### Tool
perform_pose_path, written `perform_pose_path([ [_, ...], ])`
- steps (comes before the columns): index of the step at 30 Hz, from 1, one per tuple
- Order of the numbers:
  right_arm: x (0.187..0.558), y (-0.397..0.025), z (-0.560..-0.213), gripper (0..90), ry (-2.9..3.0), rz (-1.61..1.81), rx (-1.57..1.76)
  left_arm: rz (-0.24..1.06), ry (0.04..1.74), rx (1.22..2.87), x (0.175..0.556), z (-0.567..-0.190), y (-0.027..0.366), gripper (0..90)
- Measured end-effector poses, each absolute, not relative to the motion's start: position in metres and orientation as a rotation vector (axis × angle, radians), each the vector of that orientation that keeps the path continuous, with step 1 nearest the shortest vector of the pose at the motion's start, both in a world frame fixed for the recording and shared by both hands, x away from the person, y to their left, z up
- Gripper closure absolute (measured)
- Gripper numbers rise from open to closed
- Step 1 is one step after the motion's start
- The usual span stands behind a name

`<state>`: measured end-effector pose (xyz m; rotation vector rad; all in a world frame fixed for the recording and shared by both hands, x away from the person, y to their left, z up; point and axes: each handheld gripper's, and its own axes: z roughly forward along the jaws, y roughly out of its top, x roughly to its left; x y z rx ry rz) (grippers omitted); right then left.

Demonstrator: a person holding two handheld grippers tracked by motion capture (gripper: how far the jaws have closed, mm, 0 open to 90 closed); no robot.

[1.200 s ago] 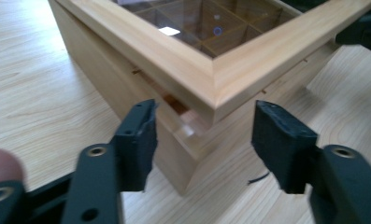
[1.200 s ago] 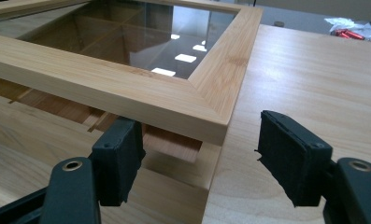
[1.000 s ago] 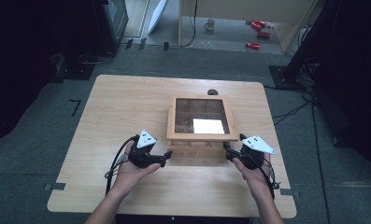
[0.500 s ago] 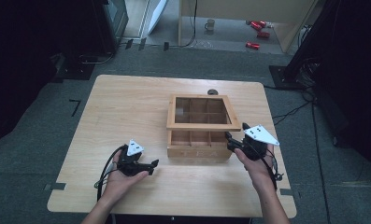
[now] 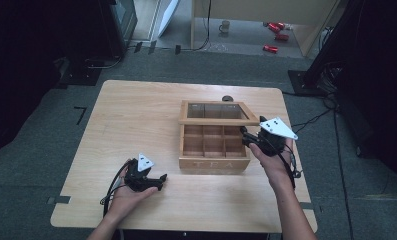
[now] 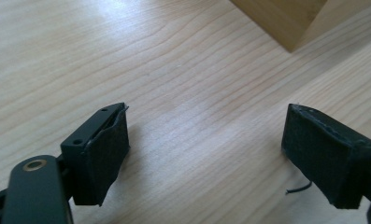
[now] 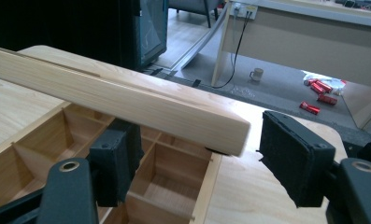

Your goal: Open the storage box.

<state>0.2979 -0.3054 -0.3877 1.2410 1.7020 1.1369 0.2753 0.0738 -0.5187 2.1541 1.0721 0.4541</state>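
A wooden tea box [image 5: 214, 162] marked TEA stands mid-table, its several compartments [image 7: 160, 186] bare. Its glass-paned lid [image 5: 218, 120] is tilted up on the far hinge. My right gripper [image 5: 247, 137] is at the lid's front right corner, open. In the right gripper view [image 7: 202, 140] the lid's front rail [image 7: 127, 100] crosses above the left jaw and ends between the two jaws. My left gripper [image 5: 160, 180] rests low on the table left of the box front, open and holding nothing. The left gripper view [image 6: 211, 121] has a box corner [image 6: 286, 18] ahead.
A small dark round object [image 5: 227, 98] lies on the table [image 5: 136, 115] just behind the box. Beyond the table, on the floor, are a mug [image 5: 225, 26] and red cans [image 5: 273, 37]. A dark cabinet [image 5: 121, 20] stands at the far left.
The lid went from lying flat to tilted up, with the right gripper rising at its front right corner. The left gripper drew back from the box toward the front left.
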Motion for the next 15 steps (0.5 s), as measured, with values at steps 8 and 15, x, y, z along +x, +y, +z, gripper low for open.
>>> perform_pose_path([
  [8,0.317,-0.305,-0.374,30.6,1.654,1.176,1.233,0.455,1.075,2.152,0.275,-0.519,0.074,13.8],
  [15,0.334,-0.310,-0.364,36.3,1.652,1.247,1.182,0.454,1.075,2.152,0.275,-0.519,0.074,14.0],
])
